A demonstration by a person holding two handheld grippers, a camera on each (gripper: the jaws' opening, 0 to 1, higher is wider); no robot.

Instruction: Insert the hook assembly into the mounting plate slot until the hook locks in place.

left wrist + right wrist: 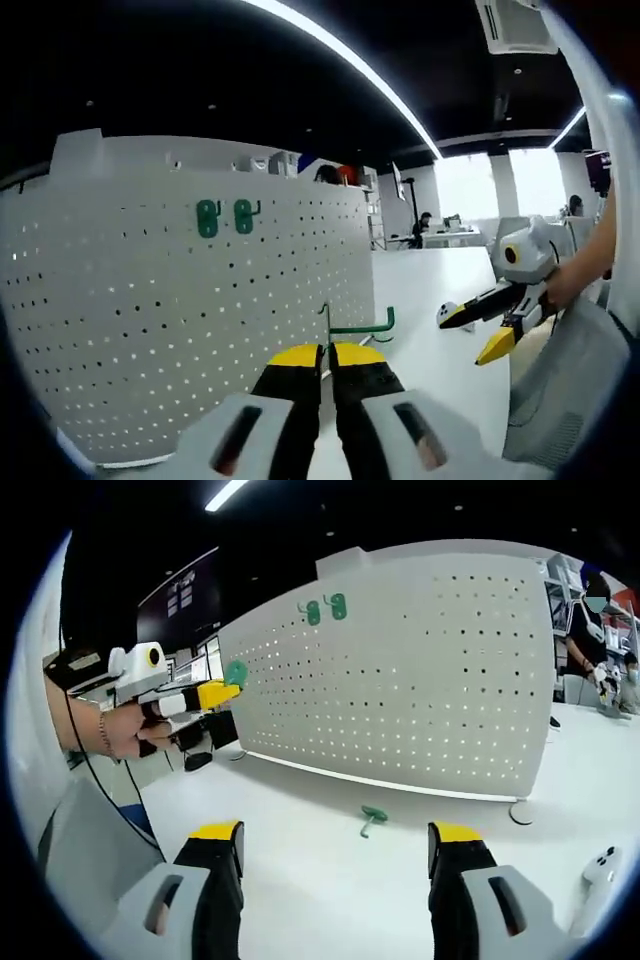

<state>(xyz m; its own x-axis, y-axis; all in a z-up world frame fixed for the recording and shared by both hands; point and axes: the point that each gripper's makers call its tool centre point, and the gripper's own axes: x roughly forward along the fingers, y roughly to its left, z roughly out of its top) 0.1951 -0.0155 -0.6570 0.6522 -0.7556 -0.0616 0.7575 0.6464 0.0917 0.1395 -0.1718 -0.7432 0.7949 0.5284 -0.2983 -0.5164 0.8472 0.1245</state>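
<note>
The left gripper (327, 362) had its yellow-tipped jaws closed on a green wire hook (358, 325), the stem pinched between the tips and the bent arm running out to the right above them. In the right gripper view the same gripper (222, 692) was raised near the left edge of the pegboard, carried in a person's hand (128, 730), with a green hook plate (236, 672) showing at its tip.

The right gripper (336, 842) had its jaws spread wide apart with nothing between them, above the white table (300, 880). In the left gripper view it (478, 330) appeared at the right, jaws parted, held by a hand (562, 285).

A second green hook (372, 818) lay loose on the table, between the right gripper's jaws as seen from behind and near the foot of the board, touching neither jaw.

The white perforated pegboard (180, 300) stood upright on the table. Two green hooks (225, 216) were already mounted side by side near its top edge; the right gripper view showed the same pair (326, 609) high on the board (420, 680).

A small white disc (521, 812) sat at the board's lower right corner. A white controller-like object (598, 872) lay at the right edge of the table. Another person (590, 630) stood beyond the board's right side.
</note>
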